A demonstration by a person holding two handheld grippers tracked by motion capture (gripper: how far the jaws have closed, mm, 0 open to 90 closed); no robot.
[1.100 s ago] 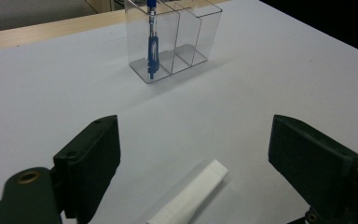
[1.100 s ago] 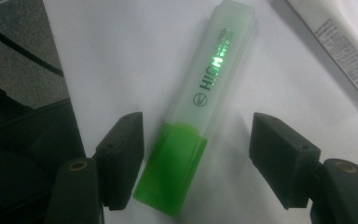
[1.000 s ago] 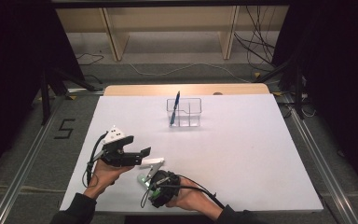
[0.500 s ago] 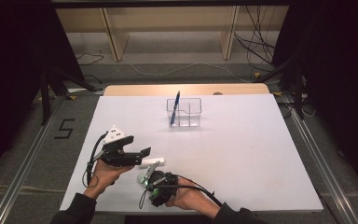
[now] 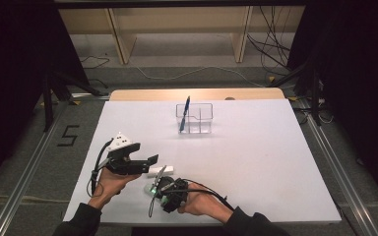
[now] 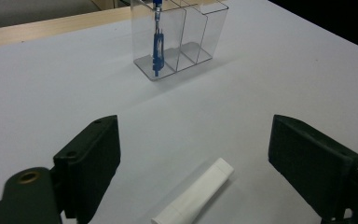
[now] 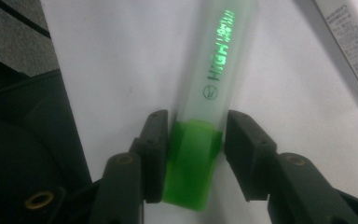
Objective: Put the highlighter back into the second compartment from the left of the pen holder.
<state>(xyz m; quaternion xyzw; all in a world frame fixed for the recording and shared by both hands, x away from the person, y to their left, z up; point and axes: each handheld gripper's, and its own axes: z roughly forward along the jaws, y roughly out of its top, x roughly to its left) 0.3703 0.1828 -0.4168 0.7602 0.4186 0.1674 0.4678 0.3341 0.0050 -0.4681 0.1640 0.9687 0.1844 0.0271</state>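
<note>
A green highlighter (image 7: 213,70) lies on the white table (image 5: 256,162) near its front edge. My right gripper (image 7: 196,122) has just been closing, and its pads now press both sides of the highlighter's green cap (image 7: 191,172). In the high view this gripper (image 5: 158,188) sits low at the front, by a green glow. My left gripper (image 6: 193,135) stands open just above a short white tube (image 6: 193,196), which lies on the table between its jaws, untouched. The high view shows that gripper (image 5: 150,161) left of the right hand.
A clear divided holder (image 5: 195,118) stands at the back centre with a blue pen (image 5: 184,114) upright in its left compartment. The holder (image 6: 179,37) lies ahead of the left gripper. The white tube's printed end (image 7: 349,42) lies right of the highlighter.
The right gripper's jaws have drawn in around the green highlighter. Both hands have kept their places, and the left gripper stays open over the white tube.
</note>
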